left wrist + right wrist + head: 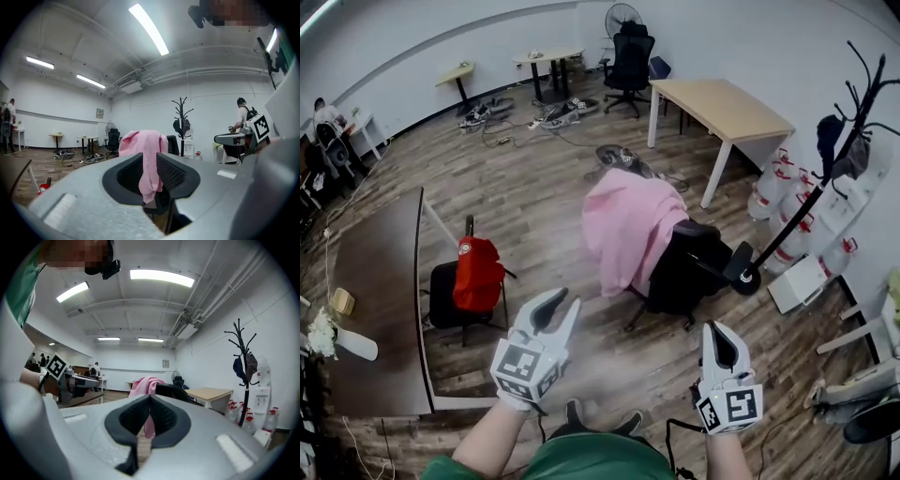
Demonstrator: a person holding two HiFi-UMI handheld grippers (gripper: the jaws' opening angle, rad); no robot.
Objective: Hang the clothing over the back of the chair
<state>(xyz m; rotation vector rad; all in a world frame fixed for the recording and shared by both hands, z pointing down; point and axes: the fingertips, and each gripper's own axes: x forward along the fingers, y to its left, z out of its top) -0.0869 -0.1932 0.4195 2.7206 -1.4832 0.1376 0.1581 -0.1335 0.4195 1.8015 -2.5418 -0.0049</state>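
Note:
A pink garment [628, 225] lies draped over the back of a black office chair [692, 270] in the middle of the room, hanging down its left side. Both grippers are held well short of it, pointing toward it. My left gripper [565, 307] has its jaws a little apart with nothing between them. In the left gripper view the pink garment [143, 145] shows far off through that gap. My right gripper [717, 333] has its tips together and holds nothing. The right gripper view shows the garment [145, 383] and the chair [174, 391] beyond the jaws.
A chair with a red bag [476, 272] stands at a dark table [375, 281] on the left. To the right are a light wooden table [722, 108], a black coat stand [825, 178] and water jugs [787, 202]. A person [243, 115] stands far right.

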